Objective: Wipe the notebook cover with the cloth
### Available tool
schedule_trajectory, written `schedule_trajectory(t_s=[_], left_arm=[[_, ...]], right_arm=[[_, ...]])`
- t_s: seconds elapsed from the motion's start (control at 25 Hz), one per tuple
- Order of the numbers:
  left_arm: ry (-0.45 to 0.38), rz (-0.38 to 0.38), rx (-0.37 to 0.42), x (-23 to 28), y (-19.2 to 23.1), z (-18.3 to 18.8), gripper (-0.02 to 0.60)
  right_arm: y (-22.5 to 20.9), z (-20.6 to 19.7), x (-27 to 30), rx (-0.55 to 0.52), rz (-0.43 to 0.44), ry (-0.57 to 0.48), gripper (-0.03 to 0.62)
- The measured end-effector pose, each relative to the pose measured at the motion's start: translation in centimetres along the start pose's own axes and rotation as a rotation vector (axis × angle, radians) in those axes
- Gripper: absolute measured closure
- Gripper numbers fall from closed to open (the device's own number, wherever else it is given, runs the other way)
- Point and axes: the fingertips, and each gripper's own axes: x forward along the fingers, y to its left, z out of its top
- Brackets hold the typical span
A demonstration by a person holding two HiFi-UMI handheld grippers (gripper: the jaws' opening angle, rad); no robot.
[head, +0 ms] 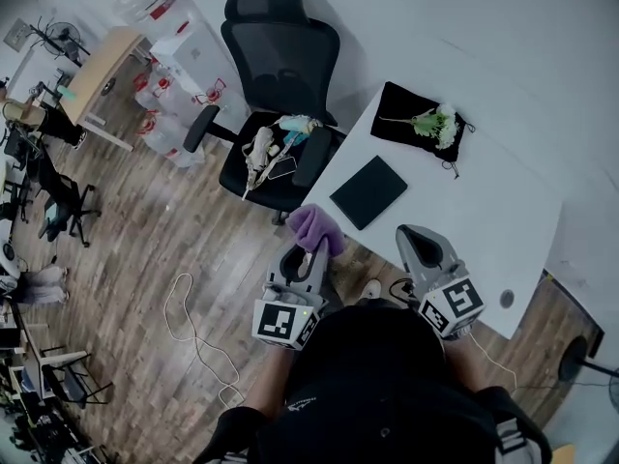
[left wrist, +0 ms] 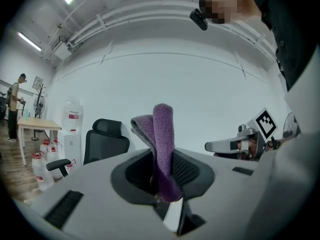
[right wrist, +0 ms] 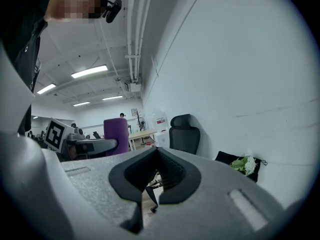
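A black notebook (head: pixel 368 191) lies flat on the white table (head: pixel 484 220), near its left edge. My left gripper (head: pixel 308 251) hangs off the table's corner, below and left of the notebook, shut on a purple cloth (head: pixel 317 228). In the left gripper view the cloth (left wrist: pixel 162 139) stands folded up out of the jaws of my left gripper (left wrist: pixel 164 186). My right gripper (head: pixel 410 235) hovers at the table's front edge, right of the notebook, jaws together with nothing in them. In the right gripper view my right gripper (right wrist: pixel 150 184) points across the room, and the notebook is out of sight there.
A black bag with a green and white flower sprig (head: pixel 423 124) lies at the table's far end. A black office chair (head: pixel 280 95) loaded with small items stands left of the table. A white cable (head: pixel 193 332) loops on the wooden floor. Water bottles (head: pixel 155 95) stand further left.
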Motion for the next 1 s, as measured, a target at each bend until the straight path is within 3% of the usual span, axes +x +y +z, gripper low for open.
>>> schedule_trajectory(t_s=[0.32,0.8,1.0], left_arm=[[0.033,-0.155,-0.006,6.5,2.6,-1.3,0.497],[0.129,-0.528,0.032,17.7,5.2,-1.0,0.497],[0.170,-0.653,0.041,20.3,6.0,-2.8,0.497]], right_arm=[[-3.5,-0.4,2.4,0.018,-0.160,0.000,0.589],[-8.0,1.0,7.8,0.098,-0.492,-0.020,0.589],[-8.2,1.2,9.7,0.106,-0.588,-0.049,0.589]])
